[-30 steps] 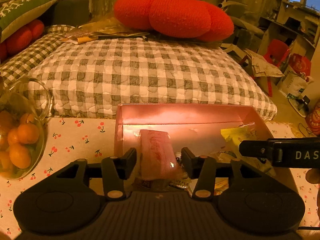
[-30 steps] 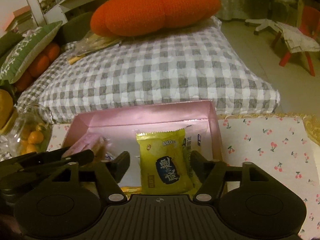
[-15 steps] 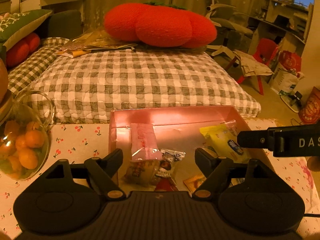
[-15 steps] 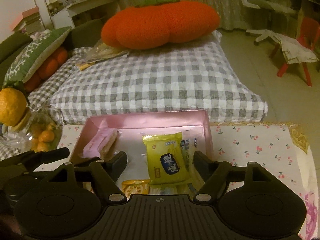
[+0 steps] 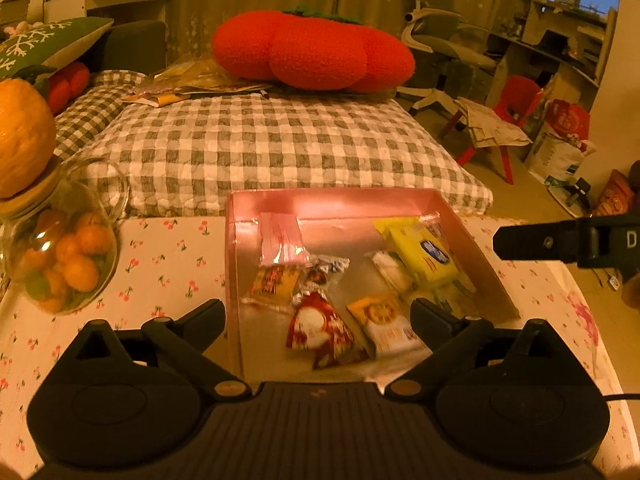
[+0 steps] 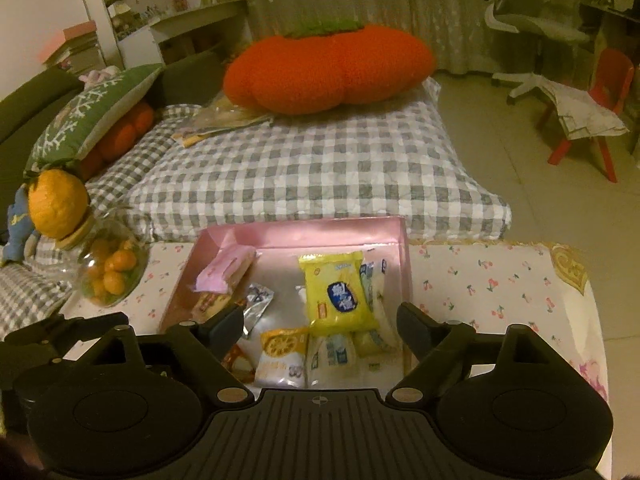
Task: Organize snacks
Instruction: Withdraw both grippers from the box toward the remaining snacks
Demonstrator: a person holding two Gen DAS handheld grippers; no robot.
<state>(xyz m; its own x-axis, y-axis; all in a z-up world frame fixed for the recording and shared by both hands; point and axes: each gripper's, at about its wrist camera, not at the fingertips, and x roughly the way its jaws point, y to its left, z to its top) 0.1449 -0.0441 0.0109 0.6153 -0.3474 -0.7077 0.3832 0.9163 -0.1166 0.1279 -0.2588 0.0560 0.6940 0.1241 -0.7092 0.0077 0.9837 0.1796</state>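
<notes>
A pink box (image 5: 496, 280) (image 6: 304, 236) on the table holds several snack packets. A pink packet (image 5: 280, 238) (image 6: 226, 270) lies at its far left, a yellow packet (image 5: 420, 252) (image 6: 338, 294) at its right, a red packet (image 5: 322, 330) and an orange-white packet (image 5: 384, 324) (image 6: 280, 356) near the front. My left gripper (image 5: 318, 314) is open and empty above the box's near edge. My right gripper (image 6: 320, 320) is open and empty above the box's near right part; one of its fingers (image 5: 560, 242) shows at the right of the left wrist view.
A glass jar of small oranges (image 5: 68, 256) (image 6: 110, 274) stands left of the box, with an orange-shaped lid (image 5: 20, 140). The cherry-print tablecloth (image 6: 500, 292) covers the table. Behind is a checked cushion (image 5: 272, 152) with a red plush pumpkin (image 5: 312, 56).
My left gripper let go of the pink packet into the box, opened wide, and pulled back and up. My right gripper also rose and drew back from the box.
</notes>
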